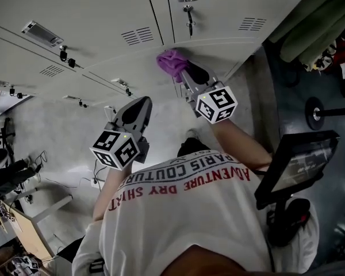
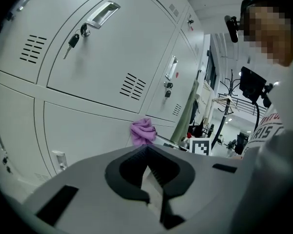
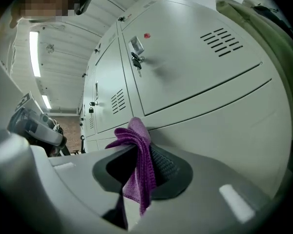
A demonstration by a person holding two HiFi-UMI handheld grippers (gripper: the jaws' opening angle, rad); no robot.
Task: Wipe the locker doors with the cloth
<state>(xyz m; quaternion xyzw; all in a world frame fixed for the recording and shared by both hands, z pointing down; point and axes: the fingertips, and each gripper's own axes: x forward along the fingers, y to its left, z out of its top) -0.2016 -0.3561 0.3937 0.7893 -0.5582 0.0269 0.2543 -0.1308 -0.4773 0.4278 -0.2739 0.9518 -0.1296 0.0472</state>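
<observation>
The left gripper [image 2: 145, 152] is held out in front of the locker doors [image 1: 103, 22] without touching them. Its jaws are pressed together with nothing between them. Its marker cube [image 1: 116, 148] sits behind the jaws, towards the person's white shirt [image 1: 190, 217]. Ahead of this gripper and to its left are grey door panels with vent slots, and a key [image 2: 72, 42] hangs in a lock beside a recessed handle.

To the right of the left gripper, and farther forward, is the purple cloth [image 3: 136, 133]. It is pinched between the jaws of the right gripper [image 3: 144, 150]. One bunched fold rises above the jaw tips and a loose end hangs down between the pads. In the head view the bunched part lies against the lockers at the horizontal seam between an upper and a lower door, just beyond the right gripper's tips. Above this gripper, on the upper door, another key [image 1: 189, 17] hangs from its lock below a handle, with a vent slot panel farther right.

To the right of the right gripper, past the end of the locker row, green fabric [image 1: 310, 22] hangs. Well behind that gripper, a dark screen on a stand [image 1: 296, 163] is close to the person's right arm.
</observation>
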